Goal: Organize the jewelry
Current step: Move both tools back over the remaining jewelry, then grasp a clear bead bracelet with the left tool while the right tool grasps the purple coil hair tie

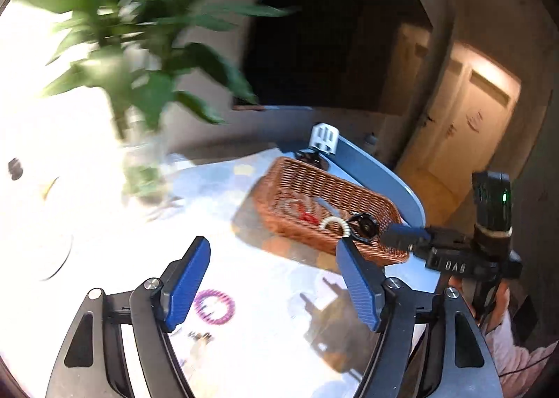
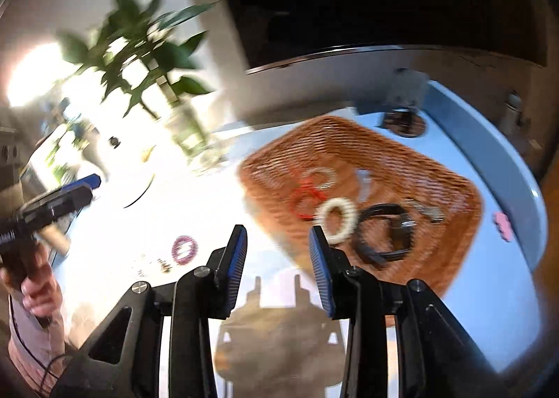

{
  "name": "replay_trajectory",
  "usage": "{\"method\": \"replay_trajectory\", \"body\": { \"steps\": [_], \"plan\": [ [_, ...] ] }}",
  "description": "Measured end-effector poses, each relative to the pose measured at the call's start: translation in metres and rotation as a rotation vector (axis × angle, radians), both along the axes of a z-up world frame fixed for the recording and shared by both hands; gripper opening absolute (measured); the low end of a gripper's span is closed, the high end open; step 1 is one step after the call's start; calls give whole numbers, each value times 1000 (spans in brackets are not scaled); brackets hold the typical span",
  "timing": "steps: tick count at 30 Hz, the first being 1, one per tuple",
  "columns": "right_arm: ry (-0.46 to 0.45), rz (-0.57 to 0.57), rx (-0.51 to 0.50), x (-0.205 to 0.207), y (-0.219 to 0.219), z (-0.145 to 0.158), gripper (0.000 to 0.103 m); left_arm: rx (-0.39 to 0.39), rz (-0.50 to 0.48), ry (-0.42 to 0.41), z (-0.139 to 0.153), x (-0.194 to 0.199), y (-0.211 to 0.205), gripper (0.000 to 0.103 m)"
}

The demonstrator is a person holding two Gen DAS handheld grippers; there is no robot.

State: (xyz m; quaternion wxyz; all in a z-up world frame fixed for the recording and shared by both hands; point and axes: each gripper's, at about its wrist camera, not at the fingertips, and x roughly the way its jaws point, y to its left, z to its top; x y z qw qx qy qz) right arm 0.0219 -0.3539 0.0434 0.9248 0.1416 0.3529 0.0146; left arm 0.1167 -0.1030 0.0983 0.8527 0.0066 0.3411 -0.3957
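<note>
A brown wicker basket [image 1: 349, 195] [image 2: 450, 185] stands on the table and holds a white bead bracelet [image 2: 337, 220] [image 1: 337, 223], a red piece [image 2: 307, 200], a black band [image 2: 384, 234] and a silver piece [image 2: 424, 211]. A purple bracelet [image 1: 213, 306] [image 2: 185, 249] and small earrings [image 1: 201, 337] [image 2: 162, 265] lie on the table. My left gripper [image 1: 270, 272] is open and empty above the purple bracelet. My right gripper [image 2: 277, 253] is open and empty just before the basket's near edge; it also shows in the left wrist view [image 1: 405, 241].
A potted green plant [image 1: 139, 59] in a glass vase stands at the back left. A white stand [image 1: 325, 138] sits behind the basket. The blue table rim [image 2: 489, 139] curves on the right, with a pink item [image 2: 502, 223] near it.
</note>
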Motion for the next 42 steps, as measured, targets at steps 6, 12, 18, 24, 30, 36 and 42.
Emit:
{"method": "replay_trajectory", "body": {
  "steps": [6, 12, 18, 24, 30, 36, 42],
  "plan": [
    [-17, 121, 20, 8, 55, -14, 40, 10, 97, 20, -11, 0, 60, 77],
    [-76, 102, 9, 6, 85, -18, 40, 32, 140, 54, -36, 5, 98, 77],
    [13, 134, -64, 29, 106, -32, 40, 94, 239, 72, -72, 26, 113, 77],
    [139, 201, -118, 63, 127, -58, 40, 201, 208, 133, -113, 67, 92, 77],
    [243, 220, -133, 101, 127, -91, 40, 205, 225, 173, -139, 95, 81, 64],
    [262, 245, -153, 122, 133, -103, 38, 251, 174, 169, -155, 94, 70, 58],
    [290, 258, -227, 138, 148, -116, 25, 314, 182, 130, -160, 94, 62, 49]
  ]
}}
